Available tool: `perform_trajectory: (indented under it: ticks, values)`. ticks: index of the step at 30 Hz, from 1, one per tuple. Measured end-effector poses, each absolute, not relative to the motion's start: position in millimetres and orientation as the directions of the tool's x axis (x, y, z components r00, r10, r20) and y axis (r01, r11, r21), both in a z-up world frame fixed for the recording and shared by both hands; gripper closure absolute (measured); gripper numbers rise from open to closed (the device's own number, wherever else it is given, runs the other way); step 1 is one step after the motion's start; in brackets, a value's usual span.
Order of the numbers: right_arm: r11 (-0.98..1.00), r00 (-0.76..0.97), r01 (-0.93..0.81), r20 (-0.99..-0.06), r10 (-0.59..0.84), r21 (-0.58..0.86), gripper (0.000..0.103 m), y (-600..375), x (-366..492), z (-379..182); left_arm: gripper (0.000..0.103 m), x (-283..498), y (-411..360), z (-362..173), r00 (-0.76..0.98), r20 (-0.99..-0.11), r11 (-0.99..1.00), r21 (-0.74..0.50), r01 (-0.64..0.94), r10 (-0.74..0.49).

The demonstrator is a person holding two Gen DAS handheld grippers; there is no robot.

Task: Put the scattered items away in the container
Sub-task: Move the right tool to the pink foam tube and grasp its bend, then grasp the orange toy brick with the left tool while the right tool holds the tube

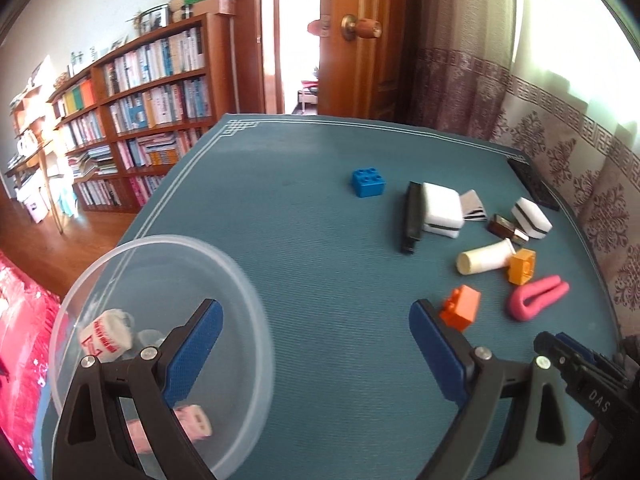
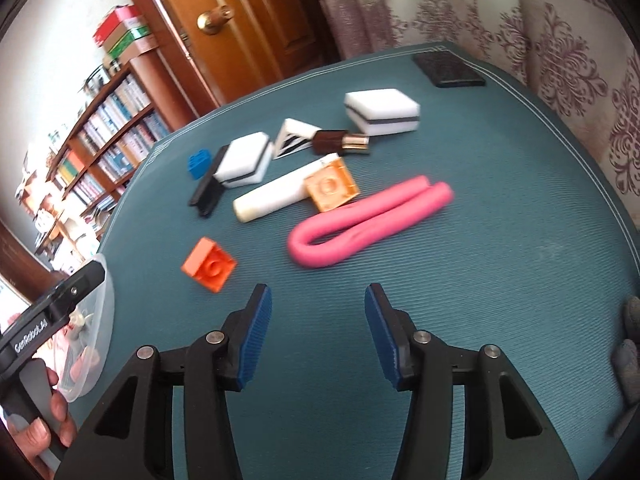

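Note:
A clear plastic bowl (image 1: 240, 276) sits at the table's near left, holding a white roll (image 1: 106, 334), a pink piece (image 1: 192, 426) and other small things. My left gripper (image 1: 316, 314) is open and empty; its left finger overlaps the bowl. Scattered to the right lie an orange brick (image 1: 461, 306), a folded pink foam tube (image 1: 536, 298), a yellow-orange brick (image 1: 521, 266), a cream tube (image 1: 484, 261), two white sponges (image 1: 442, 209), a black bar (image 1: 412, 216) and a blue brick (image 1: 369, 182). My right gripper (image 2: 318, 300) is open and empty, just short of the pink tube (image 2: 368, 220) and orange brick (image 2: 209, 266).
A teal mat (image 1: 304, 216) covers the table. A black flat device (image 2: 448, 69) lies at the far right corner. Curtains (image 2: 520, 20) hang close behind the table, with a wooden door (image 1: 368, 40) and bookshelves (image 1: 140, 120) beyond. A hand (image 2: 44, 432) holds the left gripper's handle.

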State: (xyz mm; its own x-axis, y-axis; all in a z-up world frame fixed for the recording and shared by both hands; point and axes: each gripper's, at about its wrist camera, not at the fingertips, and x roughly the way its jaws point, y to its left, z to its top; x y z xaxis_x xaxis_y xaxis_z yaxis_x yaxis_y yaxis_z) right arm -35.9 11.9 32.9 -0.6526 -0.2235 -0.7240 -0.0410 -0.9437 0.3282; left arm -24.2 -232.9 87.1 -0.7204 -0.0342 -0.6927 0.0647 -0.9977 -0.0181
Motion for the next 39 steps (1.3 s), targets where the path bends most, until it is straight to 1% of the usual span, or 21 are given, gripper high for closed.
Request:
perform_trajectory:
  ticks: [2, 4, 7, 13, 18, 20, 22, 24, 28, 30, 31, 34, 39]
  values:
    - [-0.938, -0.647, -0.064, -0.73, -0.221, 0.341, 0.048, 19.9, -40.5, 31.0, 0.007, -26.7, -223.0, 86.4, -0.717, -0.696, -0.999, -0.014, 0.041, -0.02]
    - [-0.929, -0.639, -0.084, -0.735, -0.227, 0.36, 0.044, 25.5, -45.5, 28.0, 0.007, -29.4, -216.1, 85.3, -0.713, -0.701, -1.0, -0.008, 0.025, -0.012]
    - [-0.914, -0.625, -0.106, -0.741, -0.244, 0.39, 0.043, 32.1, -54.3, 25.2, 0.007, -31.4, -207.8, 83.4, -0.707, -0.708, -1.0, 0.0, 0.005, -0.003]
    - [-0.907, -0.608, -0.134, -0.756, -0.244, 0.4, 0.043, 31.3, -74.6, 21.2, 0.007, -32.7, -201.4, 78.5, -0.697, -0.717, -1.0, -0.001, -0.016, 0.012]
    - [-0.921, -0.607, -0.141, -0.766, -0.21, 0.364, 0.043, 22.2, -90.5, 23.8, 0.007, -34.1, -203.0, 75.8, -0.69, -0.723, -1.0, -0.009, -0.022, 0.022]
    - [-0.933, -0.609, -0.144, -0.773, -0.18, 0.331, 0.042, 17.8, -97.3, 24.0, 0.007, -34.9, -203.4, 74.9, -0.688, -0.725, -1.0, -0.014, -0.024, 0.027]
    - [-0.943, -0.608, -0.146, -0.779, -0.154, 0.3, 0.039, 13.6, -102.2, 23.7, 0.007, -35.5, -203.3, 74.2, -0.687, -0.726, -0.999, -0.016, -0.028, 0.031]
    - [-0.955, -0.607, -0.141, -0.785, -0.124, 0.261, 0.038, 8.7, -105.7, 23.1, 0.007, -35.7, -203.1, 73.7, -0.686, -0.727, -0.999, -0.016, -0.031, 0.033]
    - [-0.978, -0.608, -0.114, -0.791, -0.068, 0.172, 0.038, -1.1, -106.6, 21.1, 0.007, -36.5, -201.5, 72.7, -0.683, -0.729, -0.999, -0.016, -0.039, 0.038]
    - [-0.985, -0.613, -0.096, -0.788, -0.055, 0.143, 0.039, -2.8, -103.9, 20.3, 0.007, -37.0, -199.9, 72.4, -0.683, -0.73, -0.999, -0.016, -0.045, 0.042]
    - [-0.987, -0.615, -0.091, -0.787, -0.046, 0.129, 0.046, -3.1, -102.3, 20.2, 0.007, -37.4, -198.9, 72.4, -0.682, -0.73, -0.999, -0.015, -0.048, 0.044]
    - [-0.99, -0.622, -0.083, -0.782, -0.036, 0.112, 0.053, 2.3, -95.7, 19.8, 0.007, -39.5, -194.2, 71.4, -0.677, -0.733, -0.997, -0.027, -0.066, 0.065]
    - [-0.987, -0.633, -0.079, -0.772, -0.056, 0.137, 0.055, 16.9, -80.7, 18.8, 0.007, -44.0, -180.8, 69.2, -0.675, -0.732, -0.994, -0.028, -0.102, 0.09]
